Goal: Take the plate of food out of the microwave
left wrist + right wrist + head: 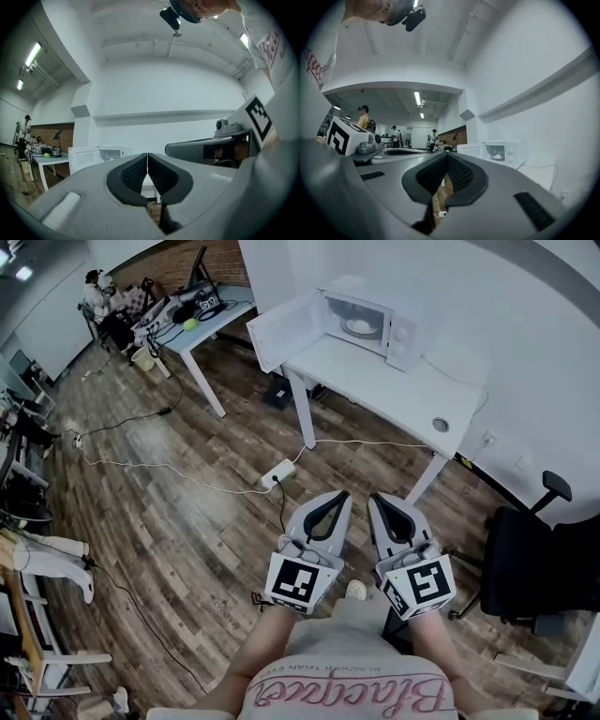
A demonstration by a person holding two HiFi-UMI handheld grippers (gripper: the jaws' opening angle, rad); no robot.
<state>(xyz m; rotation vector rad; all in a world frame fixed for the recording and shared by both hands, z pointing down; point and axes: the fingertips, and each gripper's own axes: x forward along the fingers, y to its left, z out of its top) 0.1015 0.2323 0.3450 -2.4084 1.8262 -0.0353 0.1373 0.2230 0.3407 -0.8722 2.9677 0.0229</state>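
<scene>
Head view: left gripper point(341, 494), right gripper point(375, 497) both closed, empty; shirt point(352, 692) script unreadable.

Only lettering I can spot is pink cursive across the person's shirt point(352, 690), upside down in the head view, starting something like "Bla". The small line of capitals next to it is too tiny to read.

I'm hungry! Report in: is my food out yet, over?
Left gripper and right gripper shut, empty. Plate of food inside open microwave, across the room. Power strip on floor between.
</scene>
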